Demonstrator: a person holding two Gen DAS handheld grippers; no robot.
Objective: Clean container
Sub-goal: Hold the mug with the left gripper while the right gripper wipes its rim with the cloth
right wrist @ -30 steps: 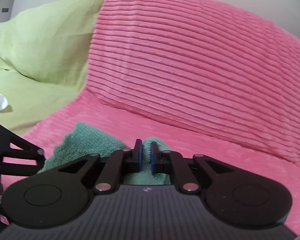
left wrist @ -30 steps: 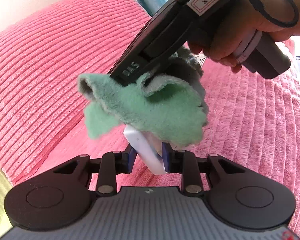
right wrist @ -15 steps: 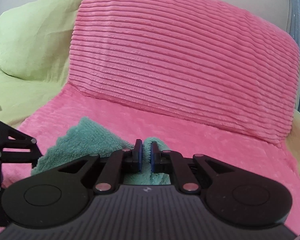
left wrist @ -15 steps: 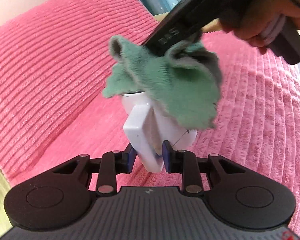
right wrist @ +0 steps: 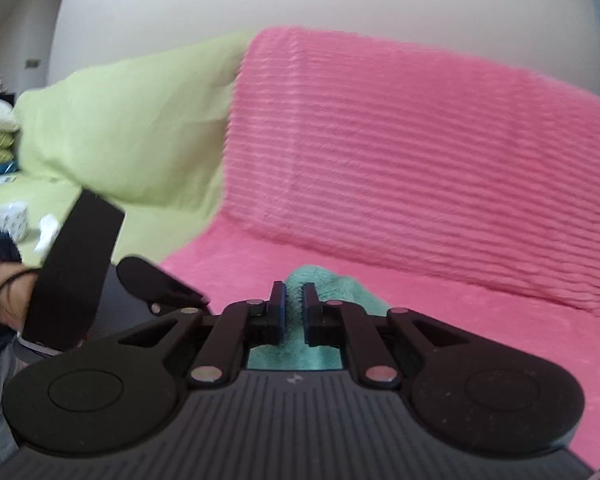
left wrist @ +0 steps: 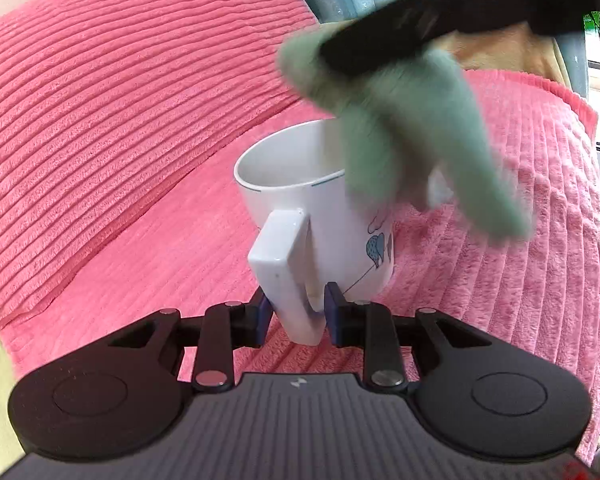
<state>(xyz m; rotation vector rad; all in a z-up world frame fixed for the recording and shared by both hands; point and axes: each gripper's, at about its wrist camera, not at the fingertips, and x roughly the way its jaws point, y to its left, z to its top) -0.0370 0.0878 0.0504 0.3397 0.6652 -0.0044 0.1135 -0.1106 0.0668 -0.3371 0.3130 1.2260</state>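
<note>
the white mug sits straight ahead of the left gripper, held off the pink ribbed cover by its handle. the blue pads of that gripper are pressed against either side of the squared handle, pinching it, with the handle's lower end hanging down between them. the mug's mouth is tipped a little toward the camera, so the pale inside and a thin dark line under the rim show; a blue heart drawing is on the wall to the right of the handle.

above and to the right of the mug, the green cloth hangs blurred, its folds draping across the mug's far right rim and side. whether it touches the rim cannot be told through the blur. the black body of the right gripper crosses the top of the left wrist view just over the cloth.

in the right wrist view, that gripper's two fingers stand close together with a fold of the cloth nipped between them, more of it bunched beneath. to its lower left, part of the left gripper and a hand on it show. beyond lies the pink cover over a sofa back, with a yellow-green cover further left and a pale wall behind.
</note>
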